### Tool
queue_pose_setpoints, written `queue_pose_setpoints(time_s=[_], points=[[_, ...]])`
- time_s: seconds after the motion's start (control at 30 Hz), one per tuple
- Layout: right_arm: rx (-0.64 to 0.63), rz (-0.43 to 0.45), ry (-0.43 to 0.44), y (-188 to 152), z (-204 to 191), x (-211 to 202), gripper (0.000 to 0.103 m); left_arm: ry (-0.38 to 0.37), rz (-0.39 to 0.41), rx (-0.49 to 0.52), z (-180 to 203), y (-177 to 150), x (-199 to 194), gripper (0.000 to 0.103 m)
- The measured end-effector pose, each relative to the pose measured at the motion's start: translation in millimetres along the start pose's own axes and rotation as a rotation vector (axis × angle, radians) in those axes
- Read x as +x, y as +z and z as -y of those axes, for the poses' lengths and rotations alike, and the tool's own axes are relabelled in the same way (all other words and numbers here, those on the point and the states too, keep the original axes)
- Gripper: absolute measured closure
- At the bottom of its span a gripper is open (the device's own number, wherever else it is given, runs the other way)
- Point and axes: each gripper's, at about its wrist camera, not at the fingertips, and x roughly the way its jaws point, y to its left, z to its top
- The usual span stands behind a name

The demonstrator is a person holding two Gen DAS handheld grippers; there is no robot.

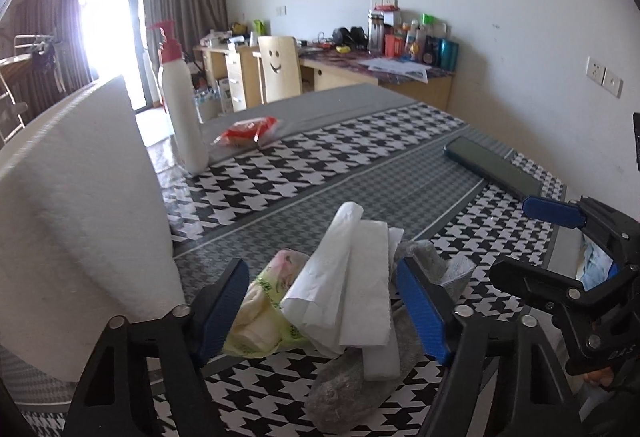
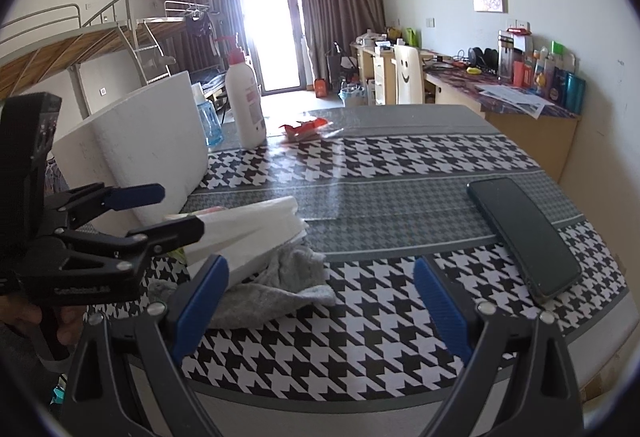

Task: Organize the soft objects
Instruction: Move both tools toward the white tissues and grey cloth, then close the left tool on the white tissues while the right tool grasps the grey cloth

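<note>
White folded tissue, light and limp, heaped on a grey cloth at lower centre of the checked surface. Left gripper wide open around the heap, gripping nothing; right gripper wide open, empty. Best pinched mid-fold, gently.

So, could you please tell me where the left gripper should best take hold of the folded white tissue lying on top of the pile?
Probably across the folded tissue's long narrow body near its middle. It lies lengthwise between the open left gripper's fingers, atop the grey cloth, so coming straight forward from the near end and closing on its two long sides seems best.
</note>
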Motion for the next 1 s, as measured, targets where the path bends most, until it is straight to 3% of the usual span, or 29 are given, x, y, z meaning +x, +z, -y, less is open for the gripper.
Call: queue_pose_setpoints(time_s=[0.23,0.47,0.8,1.0], points=[[0.012,-0.024,0.003,-5.7,5.9,4.7,0.007,-0.026,-0.04,0.011,2.5,-1.2,14.8,0.045],[0.005,-0.052,0.017,-9.4,3.9,9.5,0.007,-0.033,-0.076,0.022,2.3,-3.2,25.8,0.049],[-0.004,-0.085,0.026,-11.9,-3.9,17.3,0.007,-0.009,-0.101,0.032,1.7,-8.0,33.4,0.093],[-0.014,-0.112,0.035,-12.3,-9.2,26.1,0.007,-0.04,-0.078,0.016,-1.0,-6.5,23.7,0.096]])
